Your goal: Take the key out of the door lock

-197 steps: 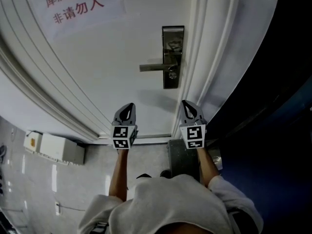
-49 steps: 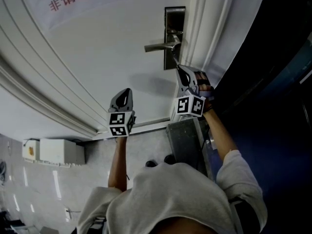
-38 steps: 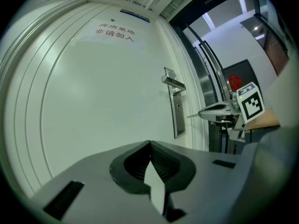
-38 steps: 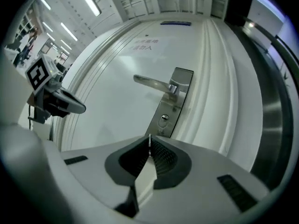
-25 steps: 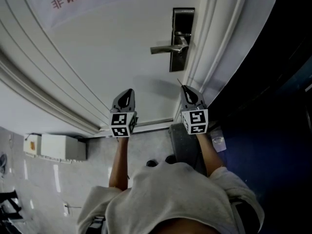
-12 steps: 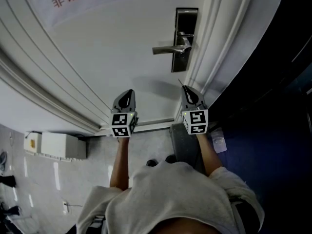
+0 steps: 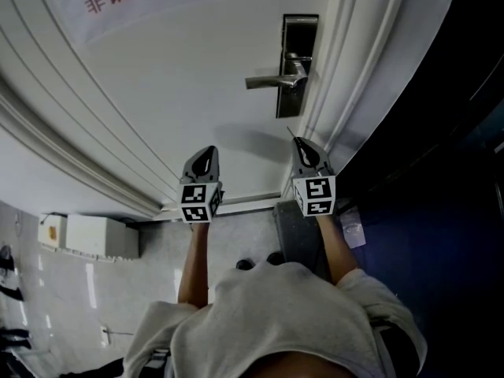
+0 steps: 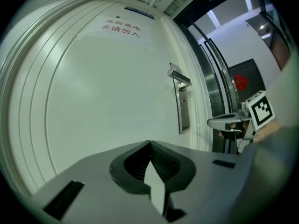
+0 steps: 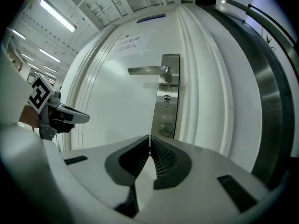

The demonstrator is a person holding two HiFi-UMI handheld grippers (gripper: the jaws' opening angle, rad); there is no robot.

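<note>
- Right claw (image 9: 149,141): jaws closed on the key (image 7: 290,132). The key shows only as a thin sliver poking past the tips.
- Lock plate (image 9: 166,101) sits straight ahead of the right claw, well apart from the tips. Its keyhole (image 9: 166,99) faces the claw with the slot showing.
- Handle (image 9: 145,70) is above the right claw's tips and runs level off to their left.
- Left claw (image 8: 149,143): jaws closed, empty. It points at plain door (image 8: 103,101), with the lock plate ahead and to its right.
- The claws are side by side and apart, right claw just beside the door's edge. Neither touches the door.
</note>
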